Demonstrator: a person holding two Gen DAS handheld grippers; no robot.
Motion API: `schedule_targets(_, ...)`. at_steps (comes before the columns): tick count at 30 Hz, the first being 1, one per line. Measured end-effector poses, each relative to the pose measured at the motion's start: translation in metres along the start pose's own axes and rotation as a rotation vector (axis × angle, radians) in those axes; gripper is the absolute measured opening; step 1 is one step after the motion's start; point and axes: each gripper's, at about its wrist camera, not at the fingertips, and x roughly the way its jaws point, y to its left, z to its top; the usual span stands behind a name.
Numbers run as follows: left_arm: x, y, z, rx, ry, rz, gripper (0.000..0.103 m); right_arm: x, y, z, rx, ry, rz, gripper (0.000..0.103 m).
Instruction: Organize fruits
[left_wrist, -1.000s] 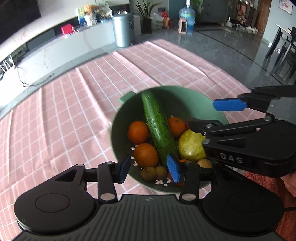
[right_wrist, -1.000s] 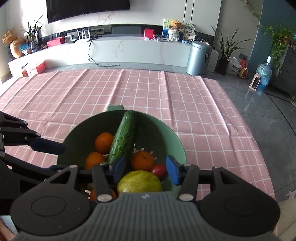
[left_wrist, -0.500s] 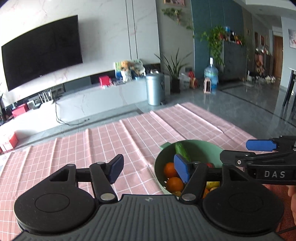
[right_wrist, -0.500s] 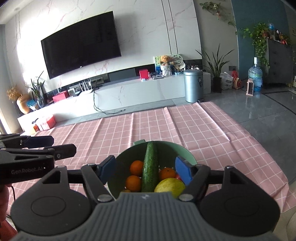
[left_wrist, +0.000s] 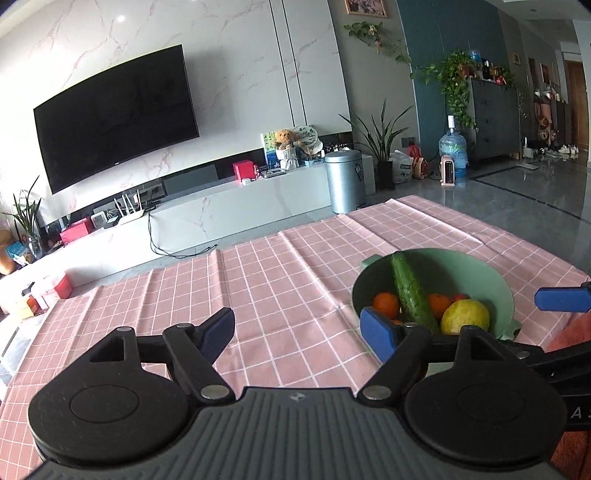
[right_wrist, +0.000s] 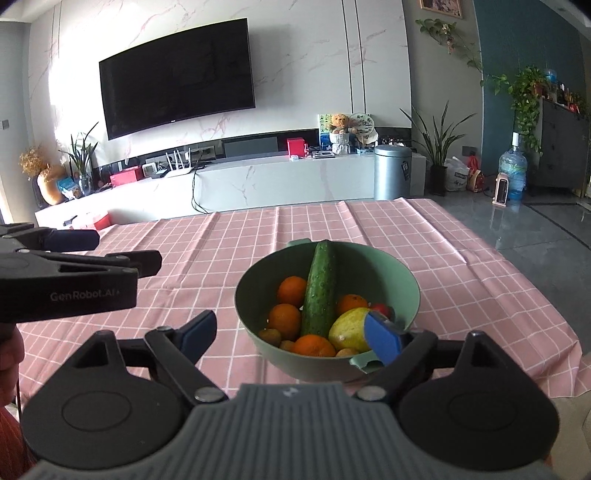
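Currently both units are spread wide and empty: the left hand-held gripper (left_wrist: 299, 332) hangs over the pink checked cloth (left_wrist: 288, 280) on the counter, left of the green bowl (right_wrist: 406, 284), and the right hand-held gripper (right_wrist: 288, 334) sits at the bowl's near rim. Bowl contents: a cucumber (right_wrist: 320, 291) leaning upright against the far rim, several oranges (right_wrist: 291, 291) around it, a yellow-green pear (right_wrist: 349, 329) at its right, and a small red fruit (right_wrist: 381, 309), partly hidden.
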Motion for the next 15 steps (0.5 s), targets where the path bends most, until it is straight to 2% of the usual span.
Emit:
schedule_targets(4, 0.0, 0.002, -0.015, -0.025, 0.04, -0.007, 0.091, 0.001, 0.003, -0.001, -0.003, -0.013, 0.009, 0.086)
schedule_targets(10, 0.002, 0.009, -0.026, -0.018, 0.083, 0.015, 0.091, 0.014, 0.006, -0.008, 0.012, 0.054, 0.023, 0.086)
schedule_targets(15, 0.002, 0.014, -0.031, -0.037, 0.112, 0.016, 0.091, 0.012, 0.009, -0.011, 0.012, 0.05, 0.008, 0.086)
